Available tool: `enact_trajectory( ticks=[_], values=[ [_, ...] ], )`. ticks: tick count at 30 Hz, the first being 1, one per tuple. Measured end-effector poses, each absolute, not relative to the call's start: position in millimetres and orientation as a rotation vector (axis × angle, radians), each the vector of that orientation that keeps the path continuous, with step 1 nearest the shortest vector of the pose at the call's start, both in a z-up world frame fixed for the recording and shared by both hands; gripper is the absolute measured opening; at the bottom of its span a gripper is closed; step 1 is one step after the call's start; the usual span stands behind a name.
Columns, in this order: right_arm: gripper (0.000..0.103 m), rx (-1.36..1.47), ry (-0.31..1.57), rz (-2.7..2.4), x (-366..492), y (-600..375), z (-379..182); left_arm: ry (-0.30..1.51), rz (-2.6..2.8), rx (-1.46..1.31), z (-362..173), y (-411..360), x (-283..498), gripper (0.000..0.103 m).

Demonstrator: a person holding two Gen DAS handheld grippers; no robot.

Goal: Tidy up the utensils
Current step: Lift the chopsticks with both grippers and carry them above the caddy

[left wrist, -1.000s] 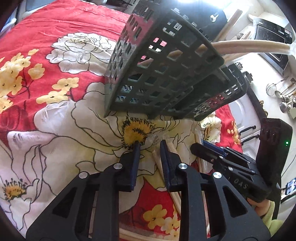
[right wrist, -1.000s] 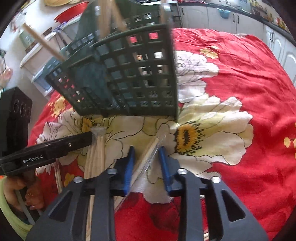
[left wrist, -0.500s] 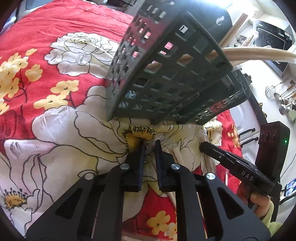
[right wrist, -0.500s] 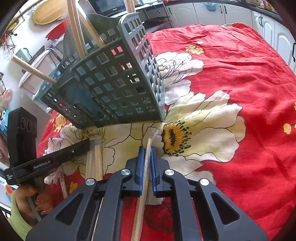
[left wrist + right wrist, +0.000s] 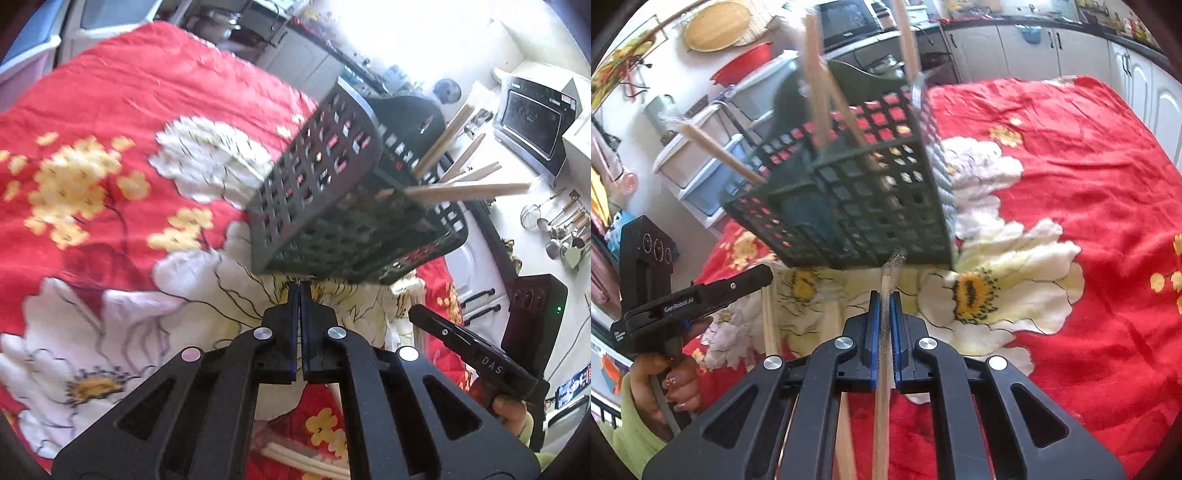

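Observation:
A dark plastic lattice basket [image 5: 325,206] [image 5: 857,214] stands on the red flowered cloth with several wooden chopsticks [image 5: 465,190] [image 5: 816,92] poking out of its top. My right gripper [image 5: 885,295] is shut on a wooden chopstick [image 5: 882,391] whose ridged pale tip [image 5: 894,262] points at the basket's base. My left gripper [image 5: 300,285] is shut just in front of the basket's lower edge, and I see nothing between its jaws. Each gripper shows in the other's view, the right one [image 5: 419,315] and the left one [image 5: 766,273], both held by a hand in a green sleeve.
Loose chopsticks lie on the cloth [image 5: 1089,177] near me [image 5: 770,325] [image 5: 306,458]. Past the table stand a microwave [image 5: 532,114], hanging ladles [image 5: 565,229], plastic drawers [image 5: 701,166] and white cabinets [image 5: 1052,51]. The cloth stretches bare to the right of the basket.
Both pairs of jaws have come together, the right pair clamping the chopstick. Both grippers have risen, and the basket now looks farther off in the left wrist view.

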State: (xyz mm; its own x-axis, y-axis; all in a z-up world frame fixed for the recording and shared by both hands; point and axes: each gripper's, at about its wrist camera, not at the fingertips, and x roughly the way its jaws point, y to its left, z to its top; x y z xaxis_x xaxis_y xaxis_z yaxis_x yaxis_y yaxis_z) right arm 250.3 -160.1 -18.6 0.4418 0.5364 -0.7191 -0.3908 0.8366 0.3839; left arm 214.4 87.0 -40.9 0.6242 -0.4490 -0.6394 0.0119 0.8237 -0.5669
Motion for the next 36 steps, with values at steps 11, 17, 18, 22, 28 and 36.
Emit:
enact_trajectory(
  ticks=[11,17,18,22,28,36],
  values=[
    [0.006,0.126,0.842,0.646,234.1,-144.8,20.4,0.728,-0.269,-0.577,2.0,103.3,191.4,0.0],
    [0.006,0.104,0.769,0.67,225.2,-142.3,42.5,0.649,-0.282,-0.57,29.6,101.4,181.8,0.0],
    [0.006,0.103,0.755,0.672,223.9,-142.8,47.0,0.635,-0.286,-0.568,35.3,101.3,180.2,0.0],
    [0.006,0.099,0.703,0.678,218.7,-145.6,63.4,0.591,-0.299,-0.556,53.9,100.6,175.1,0.0],
    [0.006,0.098,0.633,0.678,213.0,-151.6,84.1,0.545,-0.32,-0.545,73.5,96.6,171.6,0.0],
    [0.006,0.101,0.575,0.668,209.3,-158.1,99.0,0.495,-0.348,-0.521,96.2,88.3,168.0,0.0]
  ],
)
